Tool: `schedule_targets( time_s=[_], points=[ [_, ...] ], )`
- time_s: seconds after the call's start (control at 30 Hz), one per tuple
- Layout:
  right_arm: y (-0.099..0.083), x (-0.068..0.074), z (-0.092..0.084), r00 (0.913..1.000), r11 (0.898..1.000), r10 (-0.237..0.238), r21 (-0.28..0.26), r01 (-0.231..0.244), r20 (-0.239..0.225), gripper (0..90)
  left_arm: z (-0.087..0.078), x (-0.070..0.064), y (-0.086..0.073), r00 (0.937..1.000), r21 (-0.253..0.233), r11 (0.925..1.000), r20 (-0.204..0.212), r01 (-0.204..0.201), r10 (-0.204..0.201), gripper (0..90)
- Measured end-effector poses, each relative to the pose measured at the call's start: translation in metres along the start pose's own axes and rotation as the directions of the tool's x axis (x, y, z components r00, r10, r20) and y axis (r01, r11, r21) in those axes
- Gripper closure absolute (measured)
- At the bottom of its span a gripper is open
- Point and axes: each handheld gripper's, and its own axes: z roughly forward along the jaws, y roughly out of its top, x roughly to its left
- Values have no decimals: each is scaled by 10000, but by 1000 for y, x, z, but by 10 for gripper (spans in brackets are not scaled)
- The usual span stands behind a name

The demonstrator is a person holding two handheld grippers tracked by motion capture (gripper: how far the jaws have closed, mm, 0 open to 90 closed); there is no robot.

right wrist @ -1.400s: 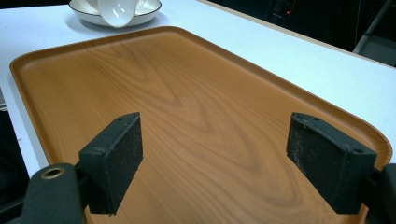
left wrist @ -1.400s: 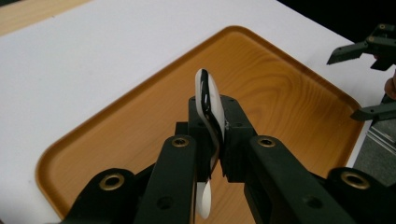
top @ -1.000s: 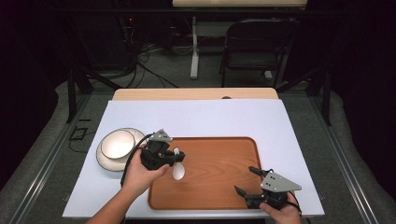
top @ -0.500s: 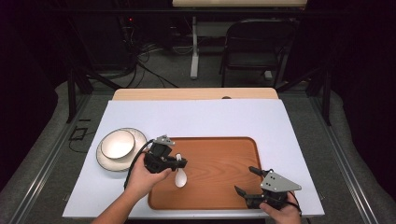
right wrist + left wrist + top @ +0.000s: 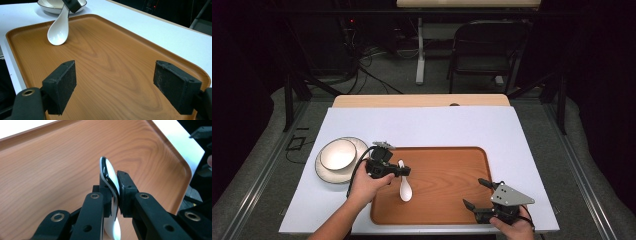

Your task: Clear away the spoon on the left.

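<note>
A white ceramic spoon stands tilted over the left part of the brown wooden tray, its bowl touching the tray floor. My left gripper is shut on the spoon's handle, which sits edge-on between the two black pads. Its jaws have just been opening slightly, with the handle still between them. My right gripper rests at the tray's near right corner. In the right gripper view the right gripper stands open, with bare tray between its pads.
A white bowl sits on a dark-rimmed plate left of the tray, on the white tabletop. Beyond the table's far edge stands a dark chair among cables on the floor.
My left hand has come down and a little nearer with the spoon, so the spoon's bowl now rests on the tray. The right gripper has stayed put.
</note>
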Motion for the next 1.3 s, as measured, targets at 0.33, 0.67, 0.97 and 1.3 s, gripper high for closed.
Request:
schedule_targets(
  time_s=[0.33,0.67,0.97,1.3],
  points=[
    [0,0,0,10000,10000,-17,-11,17,-5,183,11,15,3,9950,-90,9952,-183,976,-977,797],
    [0,0,0,10000,10000,-5,2,5,-27,183,19,31,2,9835,-187,9834,-92,1807,-1809,777],
    [0,0,0,10000,10000,-16,1,16,-25,183,26,42,0,9740,-185,9739,-69,2263,-2264,759],
    [0,-1,0,10000,10000,-31,-1,31,-29,183,31,50,-3,9663,-200,9661,-69,2573,-2574,741]
  ],
)
